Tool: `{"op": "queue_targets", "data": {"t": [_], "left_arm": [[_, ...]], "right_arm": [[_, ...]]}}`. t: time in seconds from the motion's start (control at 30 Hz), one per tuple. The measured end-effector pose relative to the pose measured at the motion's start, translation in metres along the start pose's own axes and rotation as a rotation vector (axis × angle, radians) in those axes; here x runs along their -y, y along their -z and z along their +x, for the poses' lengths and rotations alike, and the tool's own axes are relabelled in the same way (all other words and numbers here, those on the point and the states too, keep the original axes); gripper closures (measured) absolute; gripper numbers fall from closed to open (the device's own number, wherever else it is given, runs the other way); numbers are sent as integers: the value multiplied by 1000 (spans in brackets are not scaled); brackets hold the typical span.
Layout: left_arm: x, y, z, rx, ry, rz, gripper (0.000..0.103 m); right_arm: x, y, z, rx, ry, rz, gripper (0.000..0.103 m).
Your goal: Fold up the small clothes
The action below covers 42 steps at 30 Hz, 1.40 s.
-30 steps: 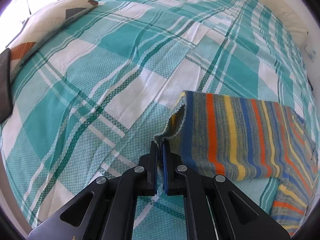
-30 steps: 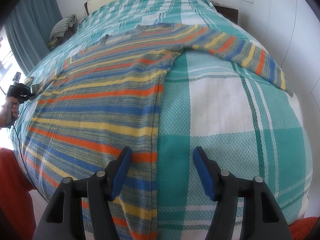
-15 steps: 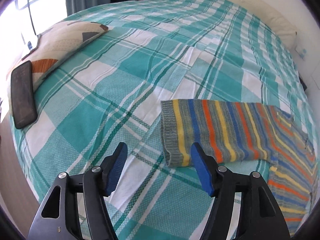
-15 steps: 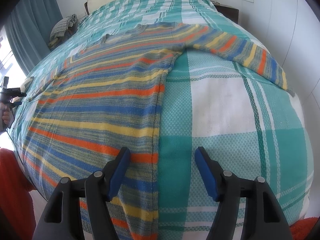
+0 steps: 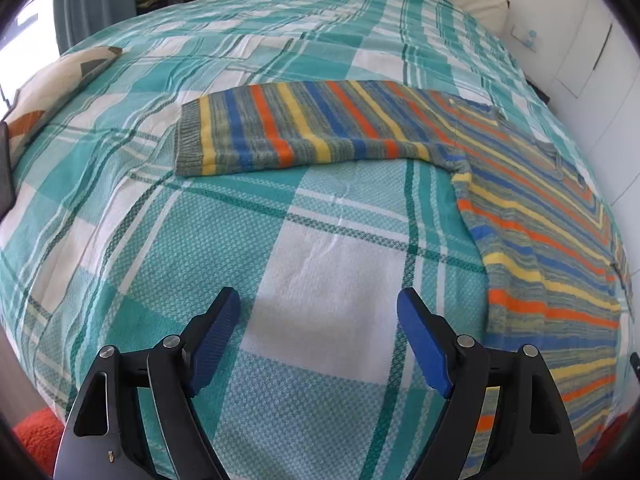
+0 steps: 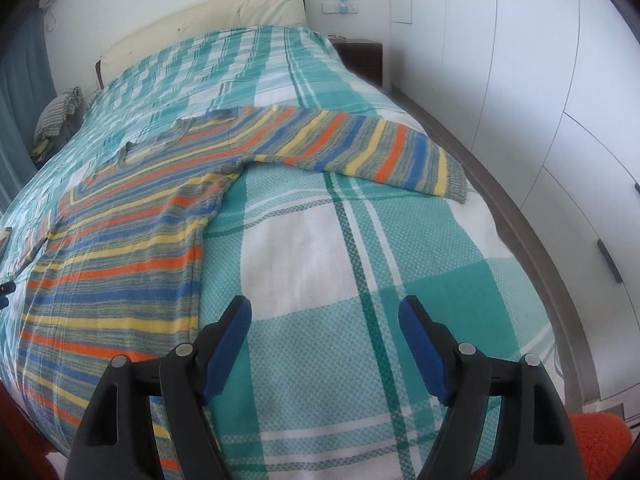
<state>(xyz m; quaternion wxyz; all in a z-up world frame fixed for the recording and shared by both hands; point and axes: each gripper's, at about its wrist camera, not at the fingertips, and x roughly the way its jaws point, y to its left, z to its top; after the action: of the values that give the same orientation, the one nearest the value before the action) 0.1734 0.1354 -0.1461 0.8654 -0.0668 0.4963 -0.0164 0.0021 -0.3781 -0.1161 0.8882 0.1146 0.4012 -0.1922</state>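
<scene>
While the sweater lies flat on the bed, sleeves out, and both claws, left and right, just opening, hang spread and empty, each should pinch a cuff squarely.

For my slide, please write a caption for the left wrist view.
Open left tool above the checked bedcover, with a striped sweater spread flat, sleeve extended.

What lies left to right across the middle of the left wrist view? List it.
Patterned pillow → bare plaid bedspread → sweater's grey cuff → striped sleeve → striped sweater's body.
</scene>
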Motion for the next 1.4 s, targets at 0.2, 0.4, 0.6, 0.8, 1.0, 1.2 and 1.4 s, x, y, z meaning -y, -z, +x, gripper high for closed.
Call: {"op": "queue_targets", "data": {"t": [0.2, 0.4, 0.6, 0.8, 1.0, 1.2, 1.4], "left_arm": [[-8, 15, 7, 31, -68, 78, 2], [-10, 17, 9, 44, -57, 72, 2], [-6, 19, -11, 48, -89, 43, 3], [55, 47, -73, 157, 103, 237, 3], [124, 113, -22, -123, 116, 531, 1], [123, 123, -25, -104, 108, 539, 0], [117, 120, -24, -92, 134, 508, 0]], "right_arm": [[22, 14, 38, -151, 29, 86, 12], [13, 18, 44, -143, 40, 43, 0], [18, 16, 31, -120, 29, 79, 2], [-22, 1, -37, 84, -248, -85, 19], [-108, 34, -3, -170, -400, -360, 25], [-106, 61, 12, -236, -356, -386, 23], [-106, 60, 13, -233, -378, -374, 16]]}}
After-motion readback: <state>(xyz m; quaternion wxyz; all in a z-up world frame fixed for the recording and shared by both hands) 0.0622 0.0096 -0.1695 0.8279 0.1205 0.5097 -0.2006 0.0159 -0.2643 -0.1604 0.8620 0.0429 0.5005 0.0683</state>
